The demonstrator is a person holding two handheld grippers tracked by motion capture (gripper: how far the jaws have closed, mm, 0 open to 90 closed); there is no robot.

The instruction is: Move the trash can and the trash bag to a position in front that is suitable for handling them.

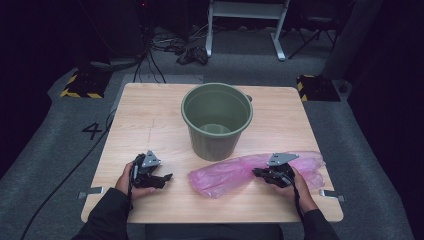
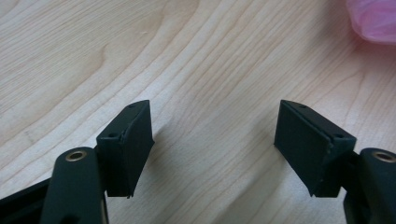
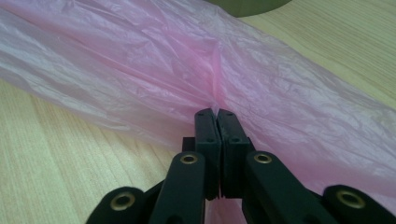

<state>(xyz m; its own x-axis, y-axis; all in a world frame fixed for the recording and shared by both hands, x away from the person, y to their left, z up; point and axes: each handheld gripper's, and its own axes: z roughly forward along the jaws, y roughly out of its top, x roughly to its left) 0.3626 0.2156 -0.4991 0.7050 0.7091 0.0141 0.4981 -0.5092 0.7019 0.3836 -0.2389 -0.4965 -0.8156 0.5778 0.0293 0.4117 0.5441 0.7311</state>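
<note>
A crumpled pink plastic bag (image 1: 235,173) lies on the wooden table (image 1: 150,125) in front of a green bucket (image 1: 216,120). My right gripper (image 1: 258,173) rests on the bag and is shut on a pinched fold of the pink film (image 3: 215,103). The bag (image 3: 154,70) spreads to both sides of the jaws. My left gripper (image 1: 167,177) lies low over bare wood at the front left, open, with nothing between its fingers (image 2: 126,144). A corner of the bag (image 2: 376,18) shows at the upper right of the left gripper view.
The bucket stands upright at the table's middle and looks hollow inside. Metal clamps (image 1: 91,192) stick out at the table's front corners. Beyond the table are cables, yellow-black floor blocks (image 1: 80,85) and a white frame (image 1: 245,25).
</note>
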